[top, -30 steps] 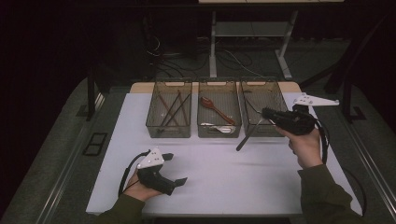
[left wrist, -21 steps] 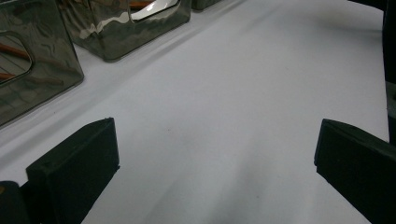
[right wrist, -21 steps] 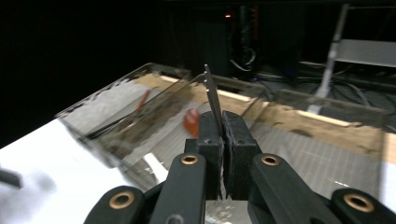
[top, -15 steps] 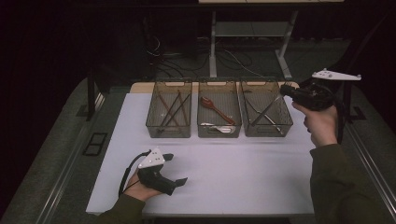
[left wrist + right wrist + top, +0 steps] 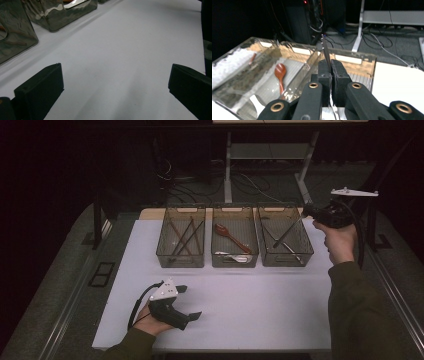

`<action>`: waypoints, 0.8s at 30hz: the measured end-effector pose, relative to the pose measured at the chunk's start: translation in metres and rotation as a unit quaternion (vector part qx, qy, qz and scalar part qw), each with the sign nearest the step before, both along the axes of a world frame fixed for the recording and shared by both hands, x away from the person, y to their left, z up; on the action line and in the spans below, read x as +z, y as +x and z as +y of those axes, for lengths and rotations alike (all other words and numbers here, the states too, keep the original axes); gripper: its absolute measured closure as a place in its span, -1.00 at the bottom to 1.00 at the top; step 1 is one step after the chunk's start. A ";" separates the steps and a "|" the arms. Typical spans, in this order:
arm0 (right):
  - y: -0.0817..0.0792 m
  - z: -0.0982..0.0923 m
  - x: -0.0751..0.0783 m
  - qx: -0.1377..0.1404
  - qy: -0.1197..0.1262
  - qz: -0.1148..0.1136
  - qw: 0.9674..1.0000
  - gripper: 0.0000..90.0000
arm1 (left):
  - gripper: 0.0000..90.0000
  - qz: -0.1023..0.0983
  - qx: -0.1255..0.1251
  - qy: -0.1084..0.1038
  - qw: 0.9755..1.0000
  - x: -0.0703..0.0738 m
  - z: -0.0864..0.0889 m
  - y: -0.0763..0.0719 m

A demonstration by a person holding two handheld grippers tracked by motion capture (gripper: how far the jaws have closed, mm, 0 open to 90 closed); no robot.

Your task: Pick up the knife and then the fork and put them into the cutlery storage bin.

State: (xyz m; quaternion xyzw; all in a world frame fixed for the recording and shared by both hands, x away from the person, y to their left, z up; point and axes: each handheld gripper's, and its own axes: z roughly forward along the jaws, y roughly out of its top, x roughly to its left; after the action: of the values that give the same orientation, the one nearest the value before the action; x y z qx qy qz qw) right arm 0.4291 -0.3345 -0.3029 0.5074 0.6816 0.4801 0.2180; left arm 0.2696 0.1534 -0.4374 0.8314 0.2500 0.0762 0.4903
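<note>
My right gripper [image 5: 306,212] hangs above the far right corner of the right clear bin [image 5: 287,261], shut on a thin dark metal utensil [image 5: 287,232] that slants down and to the left into that bin. In the right gripper view the pads are pressed together at my right gripper [image 5: 330,67], and the utensil's slim end [image 5: 325,52] sticks up from between them. My left gripper [image 5: 189,302] rests on the white table [image 5: 260,315] near the front left, its jaws wide open with nothing between them; in its own view my left gripper [image 5: 115,68] frames bare tabletop.
Three clear bins stand in a row at the table's back. The left bin [image 5: 181,260] holds dark chopsticks [image 5: 185,237]. The middle bin [image 5: 235,262] holds a wooden spoon [image 5: 231,236] and a white spoon [image 5: 235,257]. Desk legs and cables lie beyond the table.
My right gripper moved right, back and upward with the thin utensil, from the right bin's front edge to above its far right corner. The left hand stayed put.
</note>
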 end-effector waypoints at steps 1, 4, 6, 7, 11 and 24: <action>0.002 0.001 -0.003 -0.001 -0.001 0.006 1.000 0.93 | -1.00 -0.001 -0.001 0.000 1.000 0.000 0.000 0.000; 0.008 0.006 -0.014 -0.001 -0.011 0.020 1.000 0.93 | -1.00 -0.002 -0.004 0.003 1.000 0.000 -0.001 0.000; 0.011 0.009 -0.021 0.001 -0.020 0.032 0.999 0.93 | -1.00 -0.004 -0.004 0.003 1.000 0.001 0.000 -0.001; 0.013 0.011 -0.025 0.003 -0.027 0.040 0.999 0.93 | -1.00 -0.004 -0.004 0.001 1.000 0.001 0.000 -0.001; 0.015 0.015 -0.037 0.011 -0.029 0.056 0.998 0.93 | -1.00 -0.004 -0.005 0.002 1.000 0.001 0.000 -0.001; 0.021 0.019 -0.054 0.017 -0.010 0.085 0.996 0.92 | -1.00 0.001 -0.005 0.003 1.000 0.000 -0.002 -0.001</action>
State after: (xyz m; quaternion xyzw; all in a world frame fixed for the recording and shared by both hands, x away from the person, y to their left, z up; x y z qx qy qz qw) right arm 0.4501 -0.3155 -0.3574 0.5325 0.7108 0.4323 0.1559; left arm 0.2690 0.1518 -0.4375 0.8340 0.2462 0.0738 0.4882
